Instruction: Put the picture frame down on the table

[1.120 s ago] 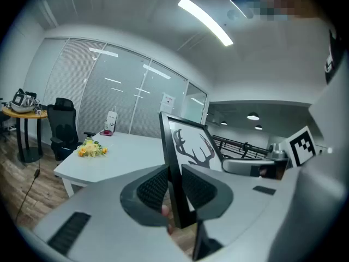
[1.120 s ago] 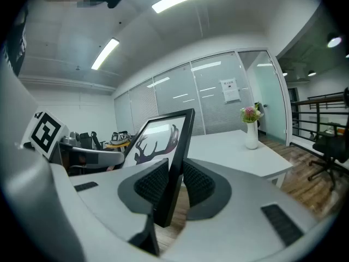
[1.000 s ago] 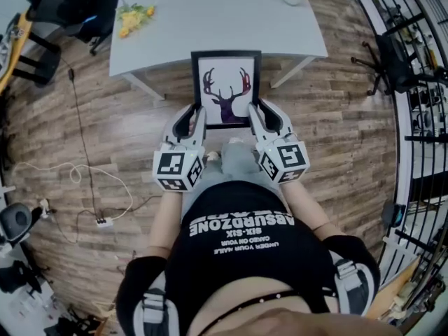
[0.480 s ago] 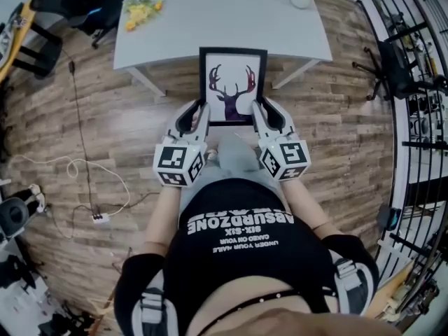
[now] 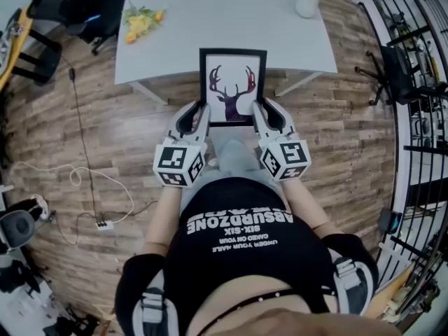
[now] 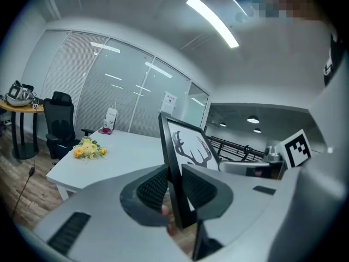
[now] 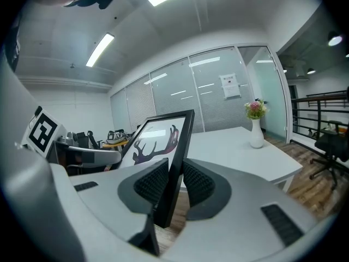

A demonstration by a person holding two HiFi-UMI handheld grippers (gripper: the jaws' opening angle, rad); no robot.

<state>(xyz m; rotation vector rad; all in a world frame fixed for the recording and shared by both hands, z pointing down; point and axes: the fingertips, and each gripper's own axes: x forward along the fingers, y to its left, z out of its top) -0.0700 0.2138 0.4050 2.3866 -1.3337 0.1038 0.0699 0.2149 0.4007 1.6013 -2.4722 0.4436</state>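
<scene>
A black picture frame [image 5: 232, 86] with a dark deer-head print is held in the air between both grippers, its far end over the near edge of the grey table [image 5: 224, 19]. My left gripper [image 5: 198, 115] is shut on the frame's left edge, and its own view shows that black edge [image 6: 173, 179] pinched between the ribbed pads. My right gripper [image 5: 260, 113] is shut on the right edge [image 7: 173, 179] in the same way. The print [image 7: 155, 142] faces up towards the head camera.
Yellow flowers [image 5: 140, 21] lie at the table's left end, also seen as the bunch [image 6: 87, 148]. A white vase with flowers [image 5: 308, 2] stands at the right end, the vase [image 7: 255, 130]. Office chairs [image 5: 70, 5] stand at the left; wooden floor lies below.
The frame and both grippers have shifted slightly forward towards the table, so more of the frame overlaps the table edge. Both grips are unchanged.
</scene>
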